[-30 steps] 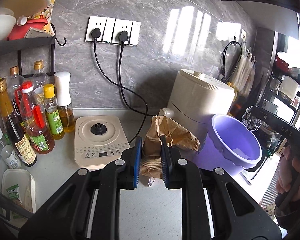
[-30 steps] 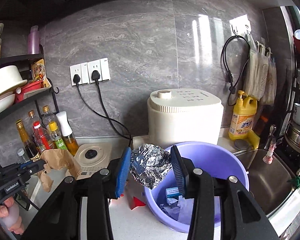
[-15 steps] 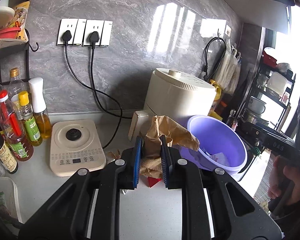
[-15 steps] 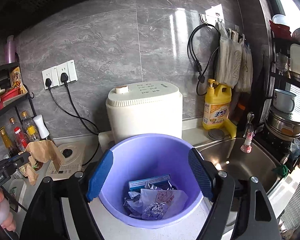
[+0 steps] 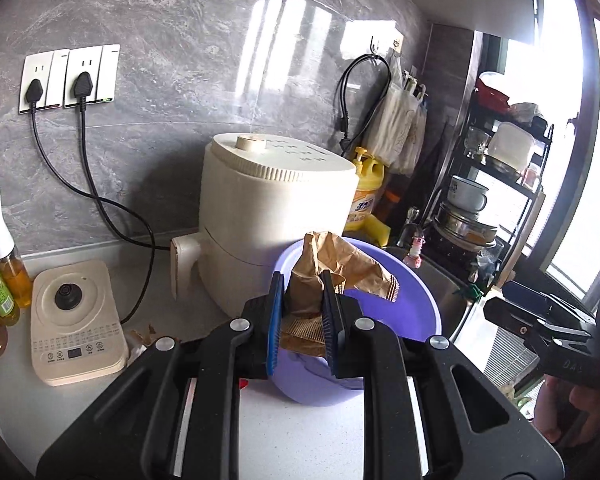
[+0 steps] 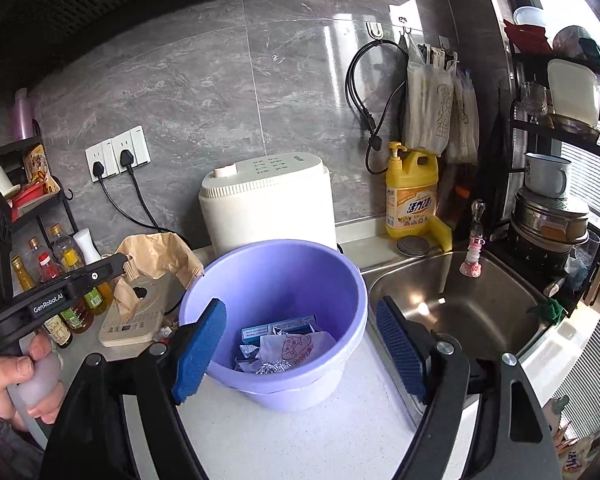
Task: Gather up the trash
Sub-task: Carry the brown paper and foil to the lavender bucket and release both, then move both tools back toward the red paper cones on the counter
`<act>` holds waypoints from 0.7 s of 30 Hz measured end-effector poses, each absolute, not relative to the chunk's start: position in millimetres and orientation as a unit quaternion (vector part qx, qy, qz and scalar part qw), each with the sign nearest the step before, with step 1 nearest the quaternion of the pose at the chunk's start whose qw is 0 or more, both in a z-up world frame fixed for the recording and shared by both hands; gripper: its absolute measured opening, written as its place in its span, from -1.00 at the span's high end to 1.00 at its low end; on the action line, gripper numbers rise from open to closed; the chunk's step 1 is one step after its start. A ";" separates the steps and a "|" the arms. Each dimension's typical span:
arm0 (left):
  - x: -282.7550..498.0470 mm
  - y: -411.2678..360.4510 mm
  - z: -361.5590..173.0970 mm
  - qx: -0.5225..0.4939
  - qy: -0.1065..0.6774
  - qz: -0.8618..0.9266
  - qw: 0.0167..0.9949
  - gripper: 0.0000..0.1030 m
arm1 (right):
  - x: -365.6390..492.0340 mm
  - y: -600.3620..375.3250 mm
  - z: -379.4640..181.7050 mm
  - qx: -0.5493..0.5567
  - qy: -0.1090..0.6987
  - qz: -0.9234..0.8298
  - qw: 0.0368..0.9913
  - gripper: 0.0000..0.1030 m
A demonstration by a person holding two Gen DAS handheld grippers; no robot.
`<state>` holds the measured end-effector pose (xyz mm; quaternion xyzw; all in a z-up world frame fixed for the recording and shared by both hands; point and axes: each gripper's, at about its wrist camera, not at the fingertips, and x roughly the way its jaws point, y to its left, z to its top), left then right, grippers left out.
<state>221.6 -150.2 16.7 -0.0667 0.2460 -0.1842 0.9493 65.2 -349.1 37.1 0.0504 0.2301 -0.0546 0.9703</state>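
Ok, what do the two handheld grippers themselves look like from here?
Both are matte black plastic frames with silver pivot screws. The left gripper and right gripper each carry two blue ribbed pads. White "GenRobot.AI" lettering runs along the left one's side in the right wrist view. No cables show.

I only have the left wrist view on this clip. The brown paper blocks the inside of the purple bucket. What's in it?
Observer: The right wrist view looks down into the purple bucket: a blue-and-white carton, a white printed wrapper and a crumpled foil ball lie at the bottom.
Operator: Is the right gripper holding anything?
Observer: No. The right gripper is open and empty, one finger on each side of the bucket.
Operator: Is the brown paper over the bucket yet?
Observer: Seen from the right, the brown paper in the left gripper looks left of the rim, over the beige induction base; depth is hard to judge.
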 end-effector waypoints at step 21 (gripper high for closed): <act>192.6 -100.1 22.6 -0.049 0.255 -0.124 0.958 -0.76 | 78.9 -316.4 19.7 0.068 0.254 -0.012 0.965 -0.55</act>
